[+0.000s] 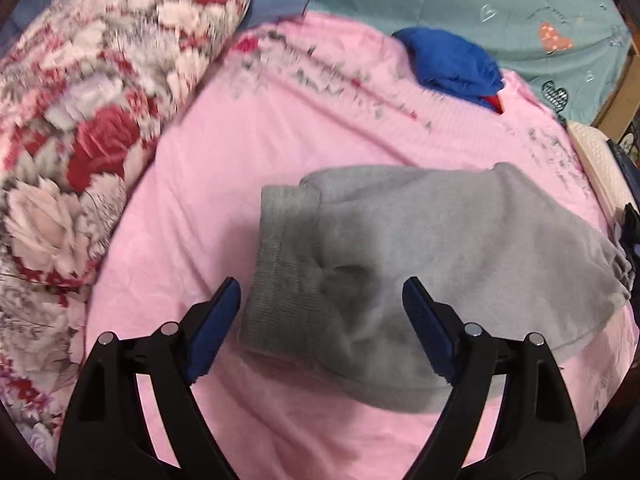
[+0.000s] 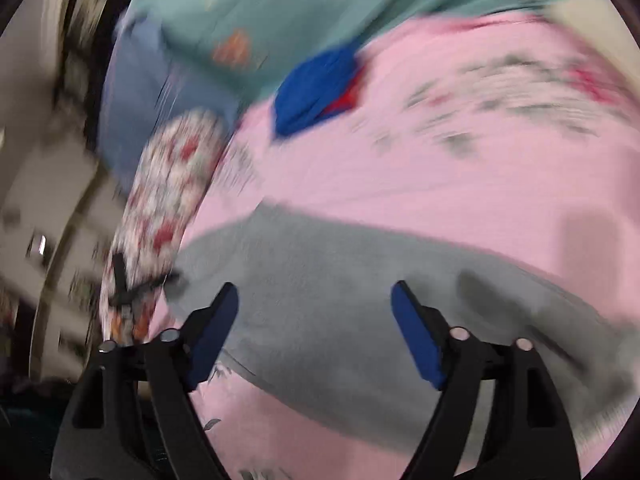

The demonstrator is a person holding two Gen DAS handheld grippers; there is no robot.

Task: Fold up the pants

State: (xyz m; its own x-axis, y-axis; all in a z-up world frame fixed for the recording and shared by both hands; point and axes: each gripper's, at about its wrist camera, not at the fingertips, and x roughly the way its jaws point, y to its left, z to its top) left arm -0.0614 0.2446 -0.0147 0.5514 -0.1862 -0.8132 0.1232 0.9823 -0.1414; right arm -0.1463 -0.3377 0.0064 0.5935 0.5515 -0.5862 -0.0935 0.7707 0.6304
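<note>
The grey pants (image 1: pixel 400 256) lie folded into a thick bundle on the pink bed sheet (image 1: pixel 192 184), ribbed waistband toward the left. My left gripper (image 1: pixel 322 292) is open and empty, its blue-padded fingers (image 1: pixel 214 328) on either side of the bundle's near left end, just above it. In the blurred right wrist view the pants (image 2: pixel 320 304) stretch across the sheet (image 2: pixel 440 168). My right gripper (image 2: pixel 314 294) is open and empty over them.
A rose-patterned quilt (image 1: pixel 80 112) is heaped at the left. A blue and red garment (image 1: pixel 452 64) lies on the far side of the sheet, also in the right wrist view (image 2: pixel 316 92). A teal blanket (image 1: pixel 500 8) lies behind. The bed's right edge (image 1: pixel 604 168) is near.
</note>
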